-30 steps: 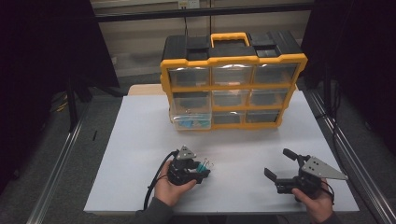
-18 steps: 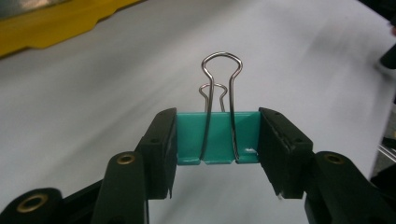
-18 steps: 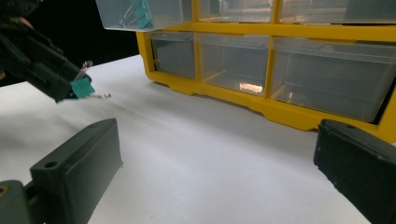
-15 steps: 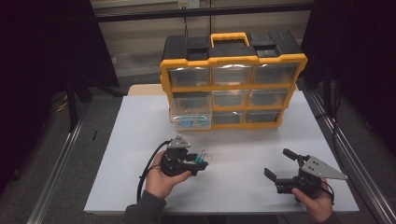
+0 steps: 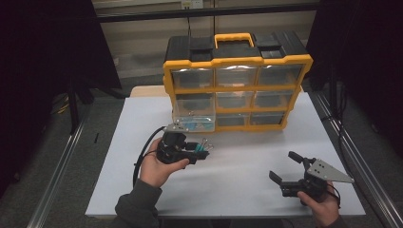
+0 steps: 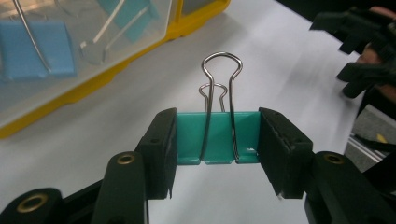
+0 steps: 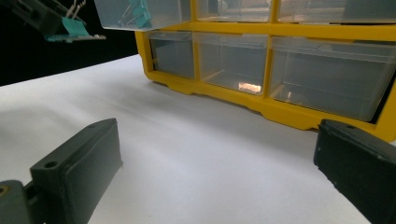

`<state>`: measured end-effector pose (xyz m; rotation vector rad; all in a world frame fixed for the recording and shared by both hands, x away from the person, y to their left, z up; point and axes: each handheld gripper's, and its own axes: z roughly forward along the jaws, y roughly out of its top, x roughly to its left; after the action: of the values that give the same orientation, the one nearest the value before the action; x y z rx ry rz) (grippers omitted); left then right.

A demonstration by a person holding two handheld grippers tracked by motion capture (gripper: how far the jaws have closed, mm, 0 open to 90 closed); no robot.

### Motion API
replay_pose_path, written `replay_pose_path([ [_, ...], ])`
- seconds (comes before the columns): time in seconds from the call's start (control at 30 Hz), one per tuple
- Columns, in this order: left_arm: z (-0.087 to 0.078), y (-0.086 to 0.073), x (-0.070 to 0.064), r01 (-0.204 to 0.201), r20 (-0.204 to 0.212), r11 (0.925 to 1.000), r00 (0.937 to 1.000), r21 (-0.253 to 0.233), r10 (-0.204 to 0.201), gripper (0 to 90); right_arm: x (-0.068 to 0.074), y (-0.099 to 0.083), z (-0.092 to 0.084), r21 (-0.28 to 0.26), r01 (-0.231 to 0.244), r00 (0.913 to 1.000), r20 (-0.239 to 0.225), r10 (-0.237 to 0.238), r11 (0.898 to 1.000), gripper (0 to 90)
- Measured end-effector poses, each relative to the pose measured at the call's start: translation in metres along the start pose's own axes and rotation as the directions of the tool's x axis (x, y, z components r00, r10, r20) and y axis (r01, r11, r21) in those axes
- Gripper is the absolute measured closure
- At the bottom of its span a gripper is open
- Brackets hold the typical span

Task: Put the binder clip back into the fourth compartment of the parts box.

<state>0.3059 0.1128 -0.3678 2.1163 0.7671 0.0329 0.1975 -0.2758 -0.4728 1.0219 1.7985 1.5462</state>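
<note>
1. since the earlier frame the left gripper (image 5: 202,151) has risen off the counter (image 5: 237,180) and moved toward the organizer (image 5: 237,80); the right gripper (image 5: 285,168) has kept its place.
2. left gripper: jaws clamped on the teal binder clip (image 6: 217,135), one pad on each side, wire handles pointing away from the hand.
3. the clip is held above the counter, just in front of the pulled-out bottom-left drawer (image 5: 194,119), which contains blue clips.
4. right gripper: jaws wide apart, nothing between them, low over the counter's right front area.
</note>
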Motion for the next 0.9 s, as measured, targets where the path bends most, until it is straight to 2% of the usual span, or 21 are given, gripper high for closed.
replay_pose_path([
  [0.07, -0.004, 0.005, 0.001, -0.004, 0.003, 1.0, 1.0, -0.008, 0.004, 50.1, 0.0, 0.0, 0.0, -0.003, -0.002, 1.0, 0.0, 0.002, 1.0, 0.4],
  [0.1, -0.006, 0.008, 0.001, -0.006, -0.005, 1.0, 1.0, -0.005, 0.006, 50.1, -0.001, 0.0, 0.0, 0.005, 0.012, 0.9999, -0.005, -0.012, 1.0, 0.3],
  [0.17, -0.009, 0.012, 0.0, -0.014, -0.015, 0.9998, 0.9998, -0.013, 0.013, 50.1, -0.001, 0.0, 0.0, 0.0, 0.007, 1.0, -0.002, -0.007, 1.0, 0.4],
  [0.33, -0.018, 0.025, -0.003, -0.023, -0.004, 0.9995, 0.9997, -0.02, 0.023, 50.1, -0.001, 0.0, 0.0, 0.002, 0.0, 1.0, -0.001, 0.0, 1.0, 0.3],
  [0.63, -0.032, 0.047, -0.006, -0.044, -0.011, 0.9987, 0.999, -0.025, 0.044, 50.1, -0.001, 0.0, 0.0, 0.005, 0.006, 1.0, 0.0, -0.006, 1.0, 0.4],
  [0.7, -0.034, 0.052, -0.007, -0.048, -0.006, 0.9985, 0.9988, -0.028, 0.048, 50.1, 0.0, 0.0, 0.0, 0.004, -0.009, 1.0, 0.003, 0.009, 1.0, 0.3],
  [0.77, -0.036, 0.056, -0.007, -0.05, -0.004, 0.9986, 0.9988, -0.018, 0.05, 50.1, -0.001, 0.0, 0.0, 0.003, -0.005, 1.0, 0.001, 0.005, 1.0, 0.4],
  [0.9, -0.04, 0.065, -0.003, -0.034, 0.023, 0.9986, 0.9991, -0.042, 0.035, 50.1, -0.001, 0.0, 0.0, 0.003, -0.003, 1.0, 0.004, 0.003, 1.0, 0.4],
])
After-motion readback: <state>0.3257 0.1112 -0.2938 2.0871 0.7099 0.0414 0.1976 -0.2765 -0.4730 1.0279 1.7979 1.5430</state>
